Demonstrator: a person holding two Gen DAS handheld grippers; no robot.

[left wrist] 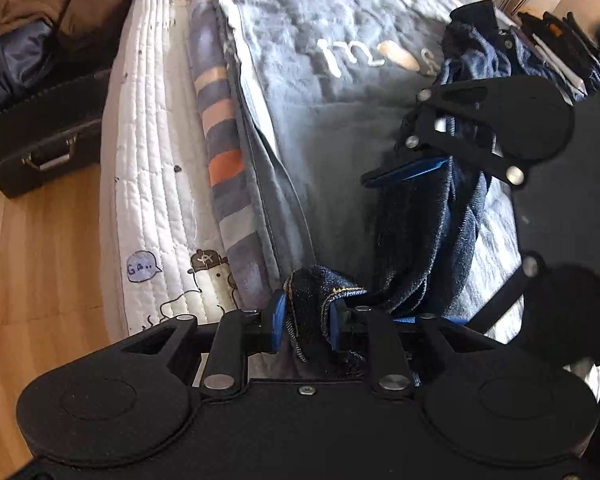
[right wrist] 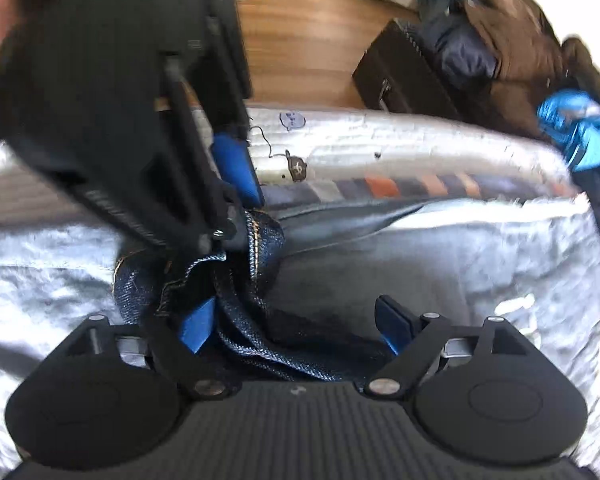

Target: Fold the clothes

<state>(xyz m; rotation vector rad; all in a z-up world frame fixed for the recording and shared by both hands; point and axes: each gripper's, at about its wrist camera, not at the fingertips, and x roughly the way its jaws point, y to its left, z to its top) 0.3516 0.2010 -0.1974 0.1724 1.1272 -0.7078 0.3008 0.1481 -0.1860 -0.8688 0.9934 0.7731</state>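
Dark blue jeans (left wrist: 424,236) lie stretched along a grey fluffy blanket (left wrist: 340,112) on a bed. My left gripper (left wrist: 306,322) is shut on a hem end of the jeans, near the bed's edge. My right gripper (left wrist: 428,208) shows in the left wrist view, straddling the jeans further along. In the right wrist view my right gripper (right wrist: 296,324) is open, its blue pads (right wrist: 196,328) on either side of the bunched jeans (right wrist: 260,320). The left gripper (right wrist: 236,216) shows there too, clamped on the denim.
A white quilted mattress side (left wrist: 156,184) and striped sheet (left wrist: 220,152) border the blanket. A wooden floor (left wrist: 32,264) lies below, with a black case (left wrist: 40,144) and piled brown and blue garments (left wrist: 28,4). More dark clothes (left wrist: 556,44) lie at the far right.
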